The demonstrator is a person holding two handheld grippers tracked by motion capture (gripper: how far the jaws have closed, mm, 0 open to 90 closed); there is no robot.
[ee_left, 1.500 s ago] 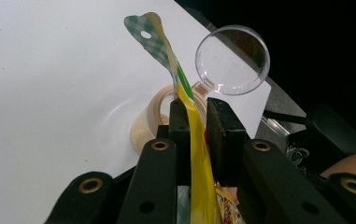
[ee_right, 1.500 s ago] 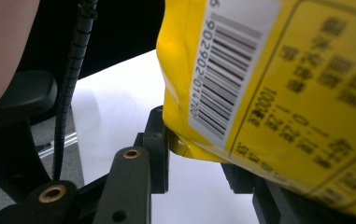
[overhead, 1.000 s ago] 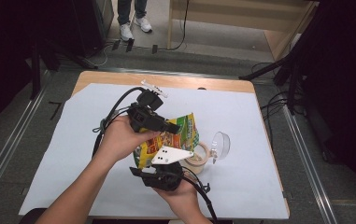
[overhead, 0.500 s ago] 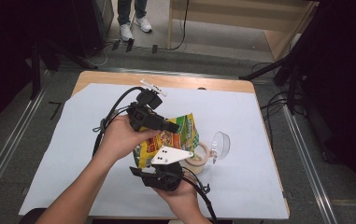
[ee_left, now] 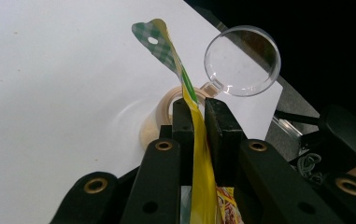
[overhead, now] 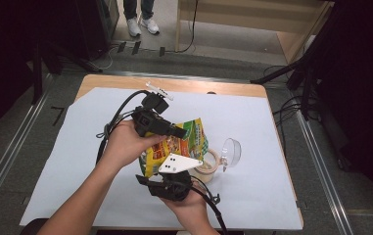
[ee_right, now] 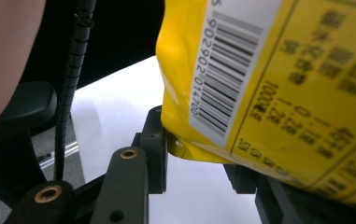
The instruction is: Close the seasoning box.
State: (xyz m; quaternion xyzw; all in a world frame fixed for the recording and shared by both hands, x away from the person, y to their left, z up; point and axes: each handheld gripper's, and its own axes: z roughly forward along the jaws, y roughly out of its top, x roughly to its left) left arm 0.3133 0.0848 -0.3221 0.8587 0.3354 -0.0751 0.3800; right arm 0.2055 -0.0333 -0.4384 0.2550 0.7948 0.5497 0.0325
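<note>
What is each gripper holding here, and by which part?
Both hold the yellow snack bag: left gripper pinches its top edge, right gripper its bottom corner.

We see a yellow snack bag (overhead: 176, 144) with a green-and-white checked top edge (ee_left: 159, 42), red and green print on its face and a white barcode panel with black bars (ee_right: 224, 79). Beside it lie a beige roll of tape (overhead: 207, 166) and a clear plastic lid (ee_left: 242, 60). A white sheet (overhead: 252, 127) covers the tan wooden tabletop (overhead: 208, 88); both grippers are black.
</note>
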